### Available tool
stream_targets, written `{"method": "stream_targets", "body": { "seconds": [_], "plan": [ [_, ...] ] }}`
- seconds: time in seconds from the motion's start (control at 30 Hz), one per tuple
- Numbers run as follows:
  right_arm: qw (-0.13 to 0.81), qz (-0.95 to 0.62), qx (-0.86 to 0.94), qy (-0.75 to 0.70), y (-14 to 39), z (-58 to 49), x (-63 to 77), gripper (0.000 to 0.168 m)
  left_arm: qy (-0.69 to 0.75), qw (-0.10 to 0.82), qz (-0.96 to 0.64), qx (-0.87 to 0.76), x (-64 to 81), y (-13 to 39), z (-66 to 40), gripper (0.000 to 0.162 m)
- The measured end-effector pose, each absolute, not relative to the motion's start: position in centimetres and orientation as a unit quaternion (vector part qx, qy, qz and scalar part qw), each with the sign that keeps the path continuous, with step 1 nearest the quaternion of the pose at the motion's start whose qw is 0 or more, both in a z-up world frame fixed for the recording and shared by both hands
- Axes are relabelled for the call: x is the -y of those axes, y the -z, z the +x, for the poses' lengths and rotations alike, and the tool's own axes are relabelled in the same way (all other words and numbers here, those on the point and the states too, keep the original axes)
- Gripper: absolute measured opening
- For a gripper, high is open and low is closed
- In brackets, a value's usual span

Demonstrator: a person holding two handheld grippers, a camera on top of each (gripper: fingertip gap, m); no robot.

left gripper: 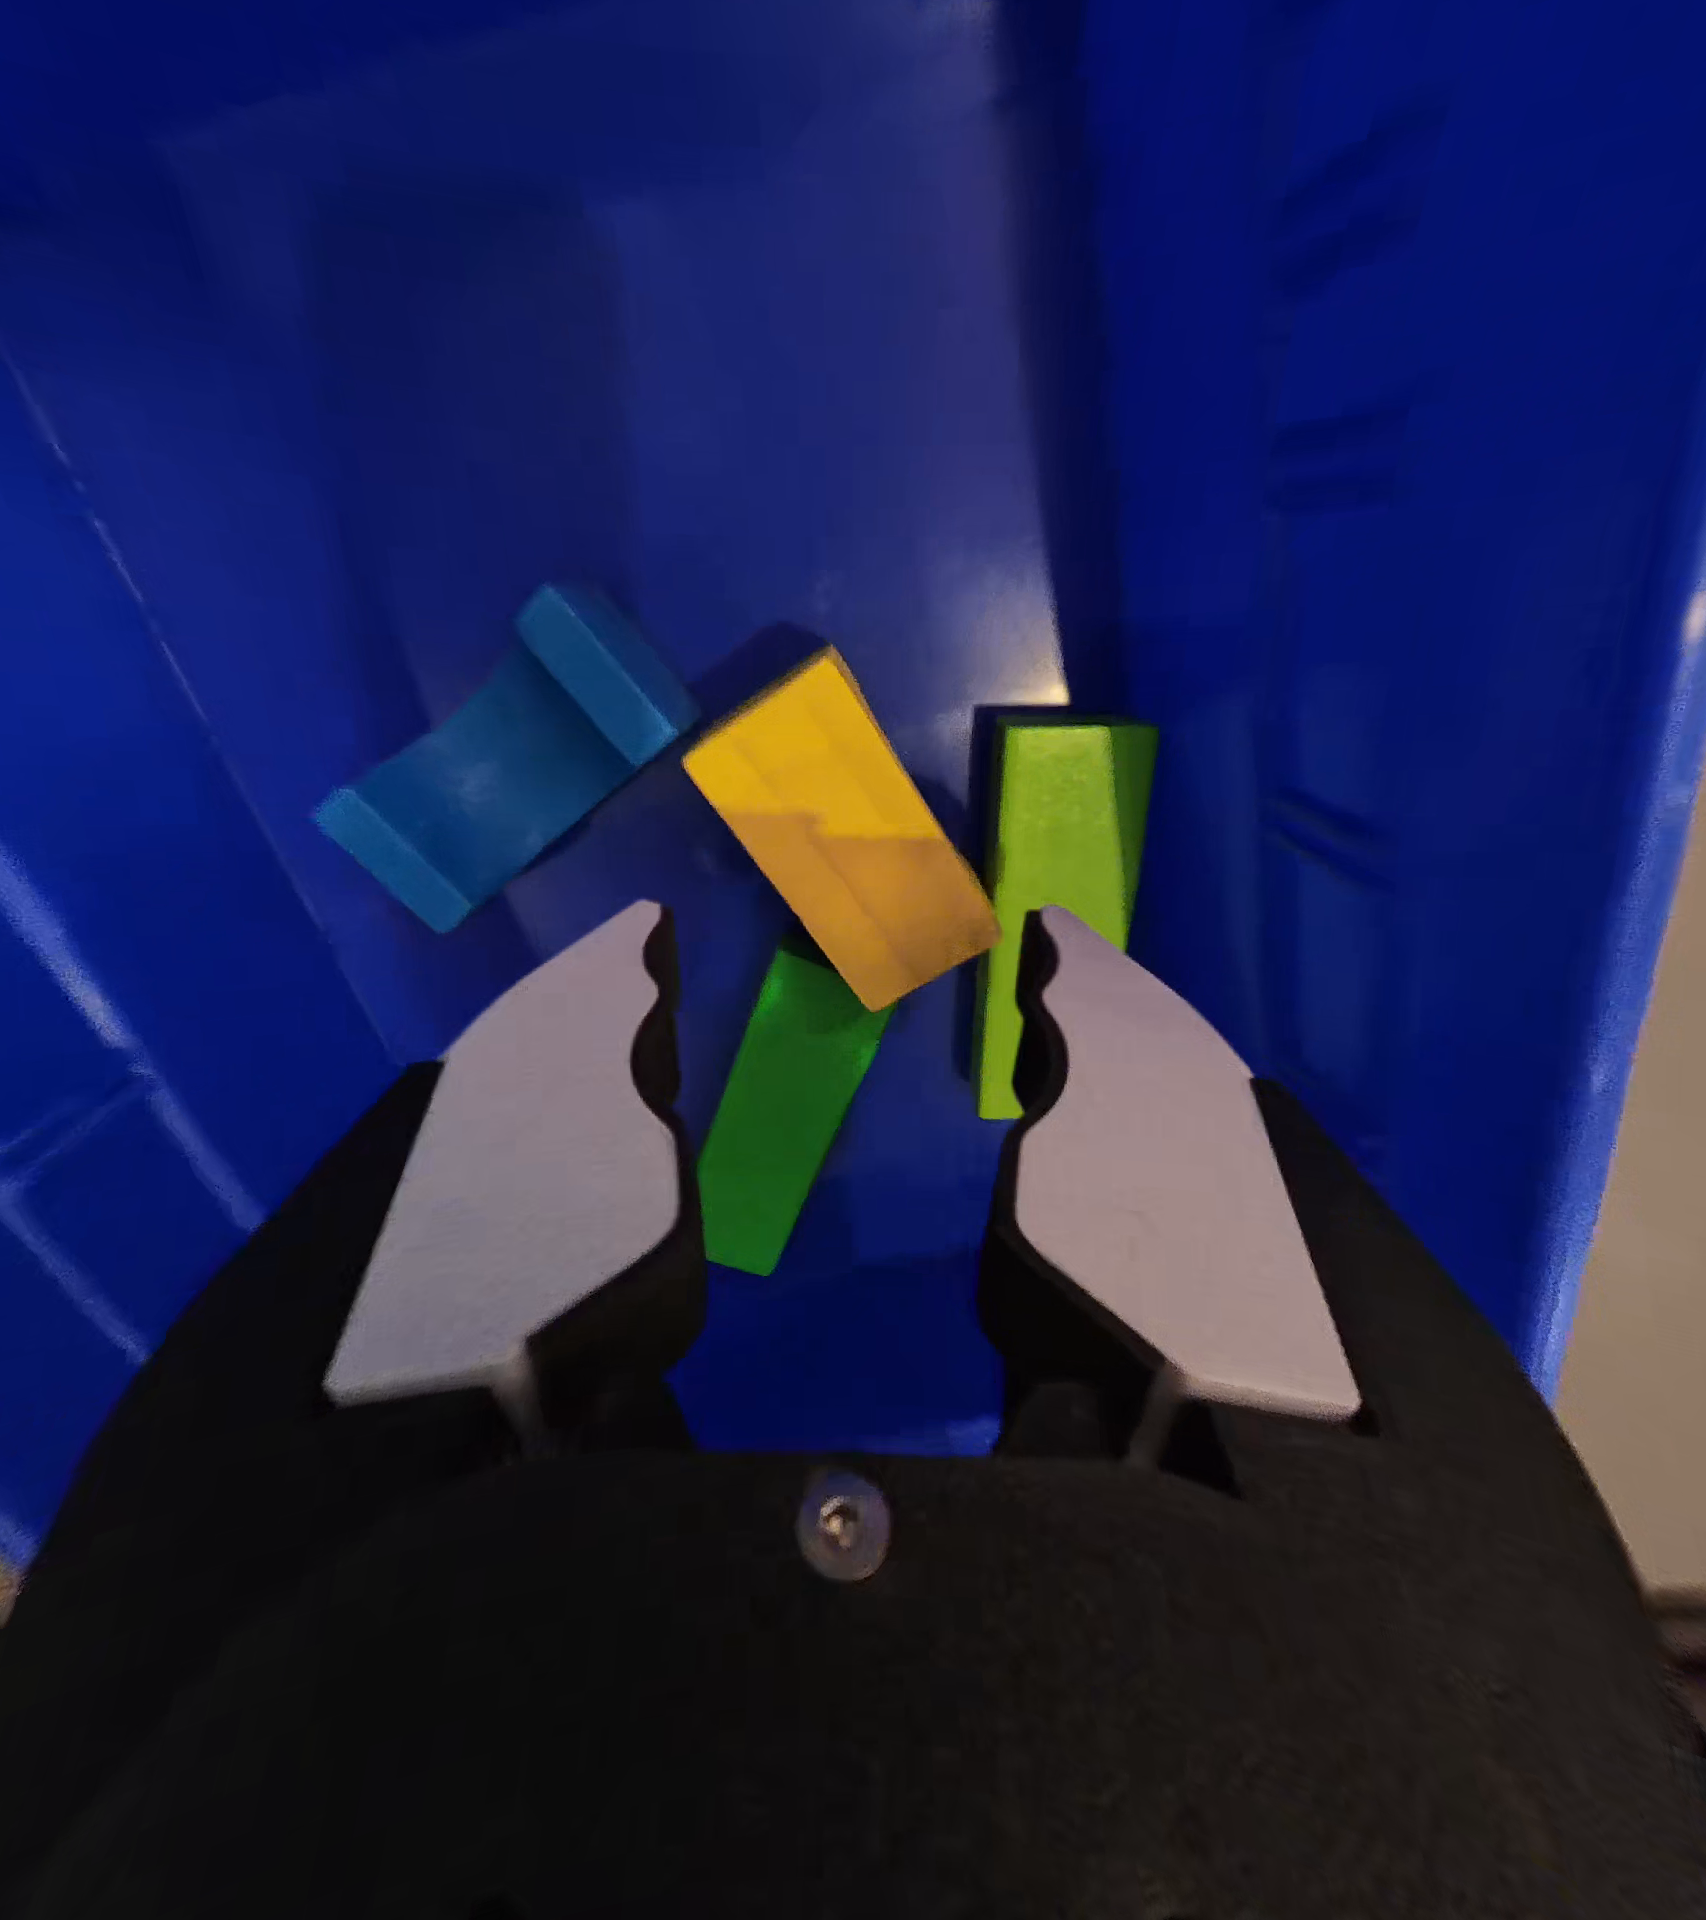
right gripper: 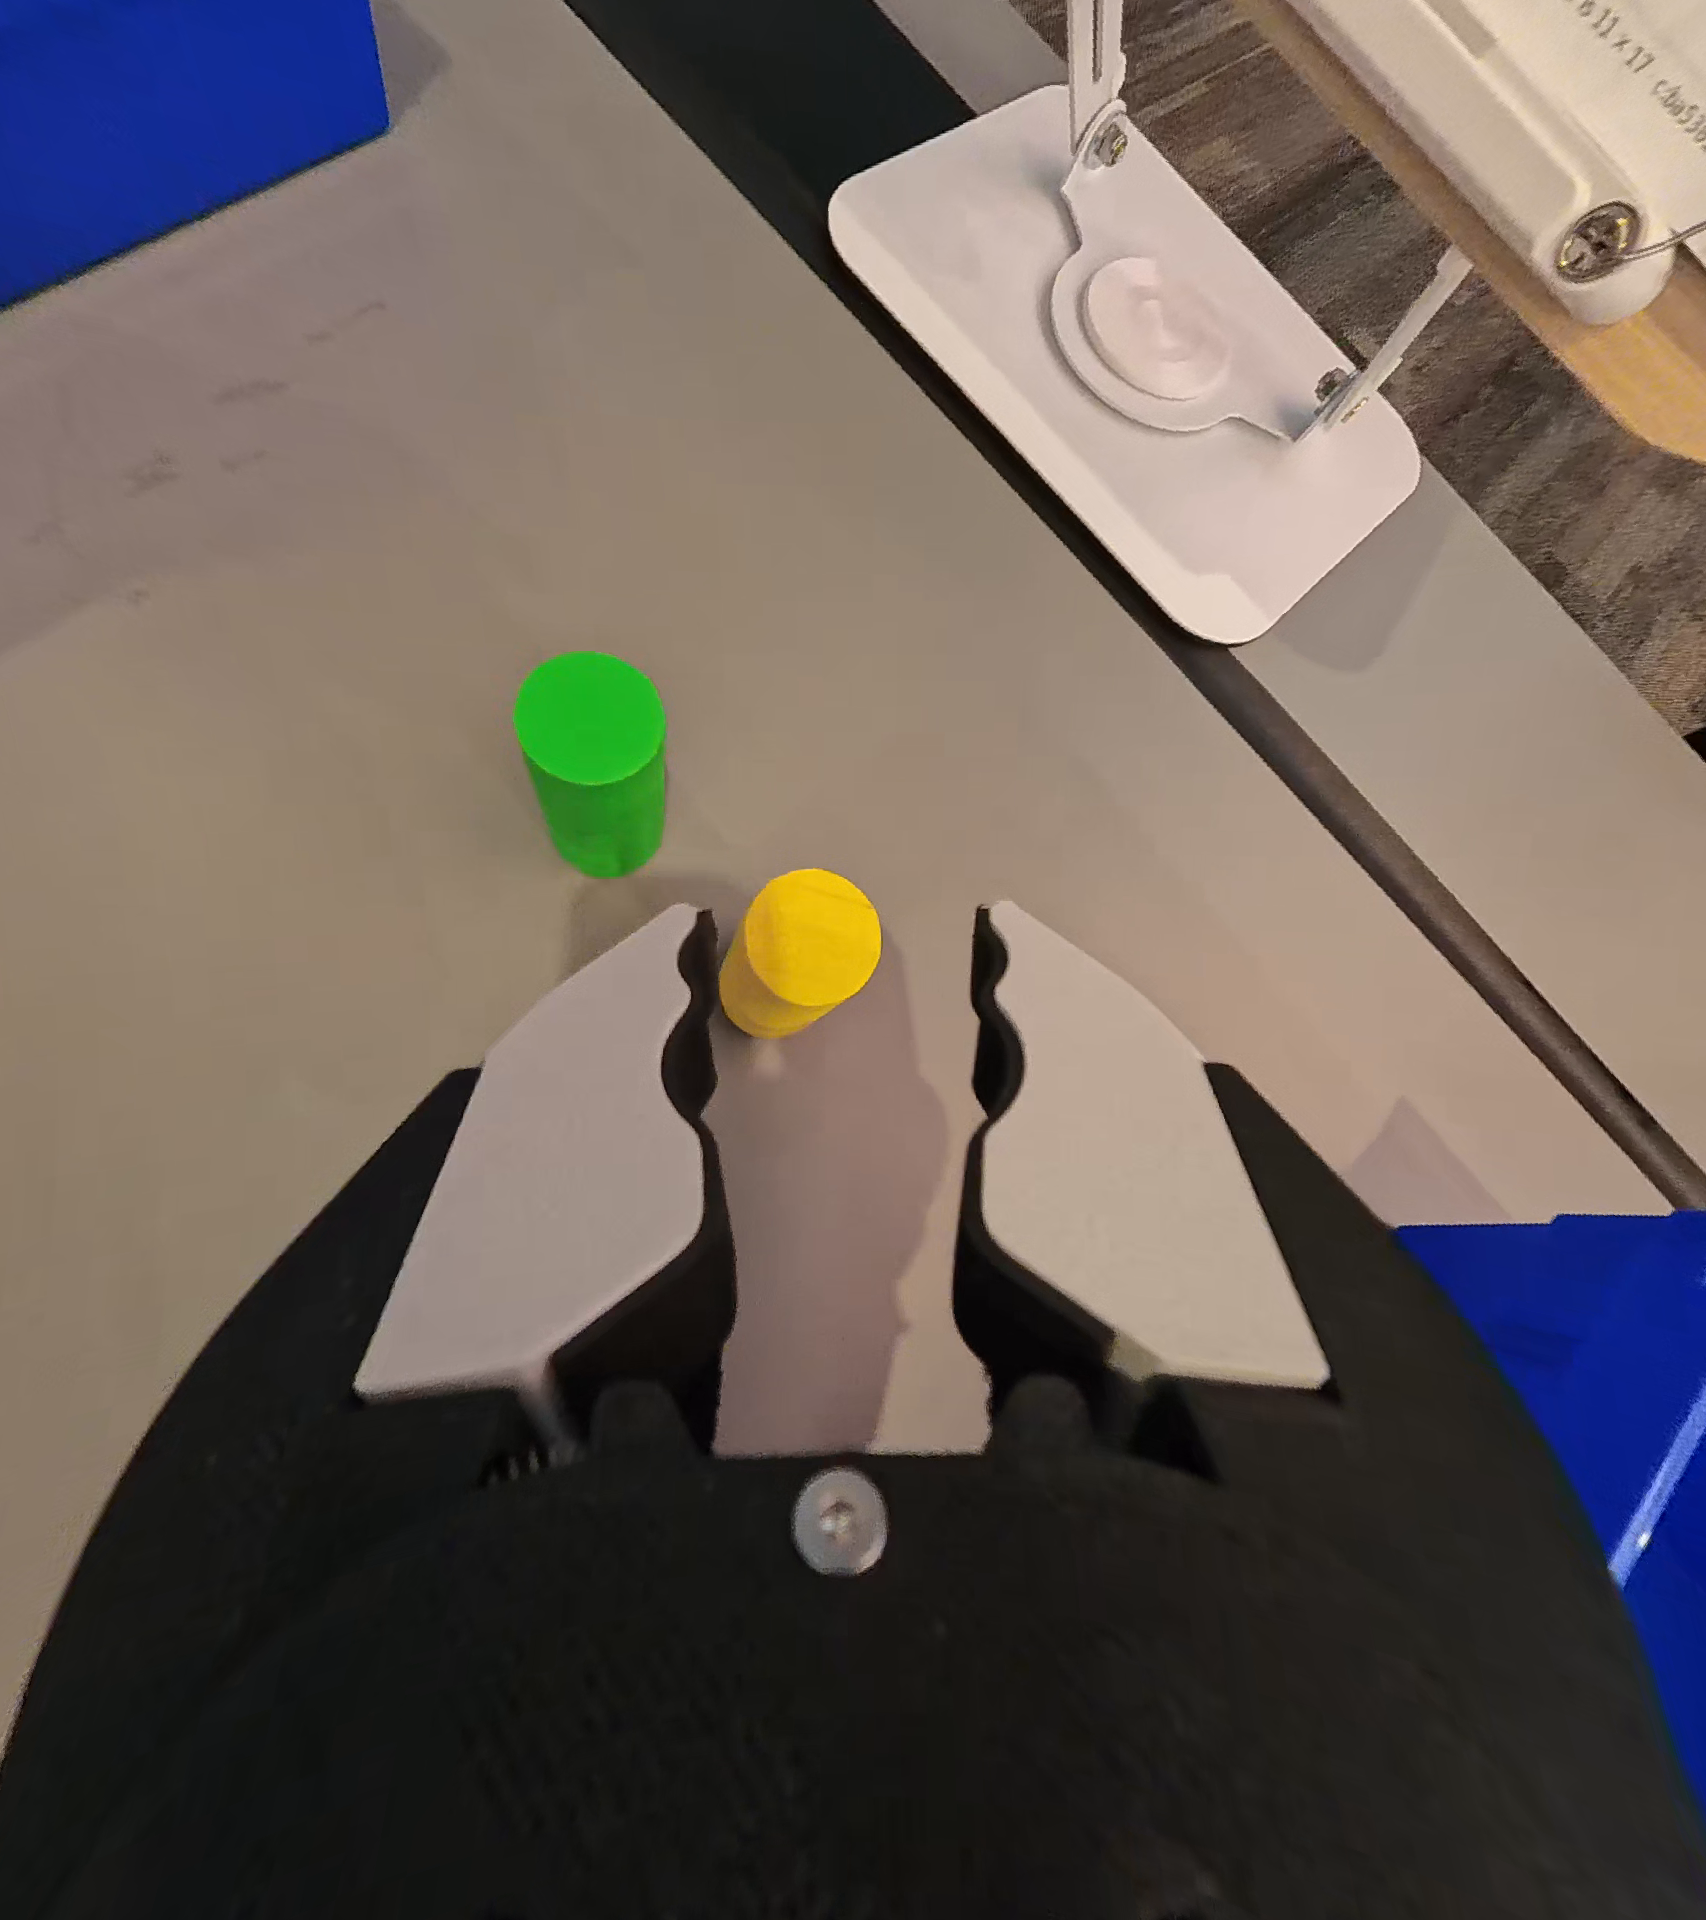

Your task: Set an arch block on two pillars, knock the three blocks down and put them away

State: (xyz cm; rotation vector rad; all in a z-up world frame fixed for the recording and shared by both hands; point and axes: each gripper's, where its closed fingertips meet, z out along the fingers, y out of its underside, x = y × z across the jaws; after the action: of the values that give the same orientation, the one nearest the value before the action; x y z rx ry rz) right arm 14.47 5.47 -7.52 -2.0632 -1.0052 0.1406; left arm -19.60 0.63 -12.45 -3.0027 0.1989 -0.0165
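In the left wrist view my left gripper (left gripper: 849, 914) is open and empty, held over the inside of a blue bin (left gripper: 205, 520). On the bin floor lie a blue arch block (left gripper: 506, 769), a yellow flat block (left gripper: 828, 821), a dark green block (left gripper: 787, 1122) partly under the yellow one, and a light green block (left gripper: 1057, 862) by the right wall. In the right wrist view my right gripper (right gripper: 841, 914) is open above the grey table (right gripper: 257, 935). A yellow cylinder (right gripper: 802, 951) stands upright between its fingertips, close to the left finger. A green cylinder (right gripper: 594, 764) stands upright just beyond, to the left.
A white lamp base (right gripper: 1129, 364) sits at the table's far right edge. A blue bin corner (right gripper: 1659, 1455) shows at the lower right and another blue bin (right gripper: 101, 135) at the top left. The table edge (right gripper: 1348, 779) runs diagonally on the right. Tip to tip, the grippers are about 35 cm apart. To the blue arch block (left gripper: 506, 769): left tips about 5 cm, right tips about 40 cm.
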Motion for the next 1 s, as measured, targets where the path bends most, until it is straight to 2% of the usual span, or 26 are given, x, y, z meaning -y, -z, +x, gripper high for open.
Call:
{"method": "stream_targets", "body": {
  "seconds": [0.2,0.43,0.57,0.8,1.0],
  "plan": [
    [0.410,-0.814,0.410,-0.038,7.5,14.7,-5.5,0.048,-0.001,0.010,-0.998,-0.061,0.3,14.3,-19.4,0.058],
    [0.403,-0.809,0.427,-0.021,7.8,14.7,-5.2,0.048,-0.018,0.018,-0.996,-0.080,-0.3,14.2,-19.6,0.040],
    [0.399,-0.805,0.439,0.004,8.2,14.8,-5.2,0.048,-0.009,0.033,-0.995,-0.095,-0.5,13.5,-19.7,0.039],
    [0.426,-0.794,0.434,0.024,6.3,15.5,-5.5,0.048,0.033,0.078,-0.983,-0.160,1.5,9.4,-19.4,0.038],
    [0.487,-0.741,0.458,-0.065,1.5,13.5,-3.0,0.048,0.089,0.191,-0.945,-0.251,4.5,2.2,-15.4,0.037]
  ]
}}
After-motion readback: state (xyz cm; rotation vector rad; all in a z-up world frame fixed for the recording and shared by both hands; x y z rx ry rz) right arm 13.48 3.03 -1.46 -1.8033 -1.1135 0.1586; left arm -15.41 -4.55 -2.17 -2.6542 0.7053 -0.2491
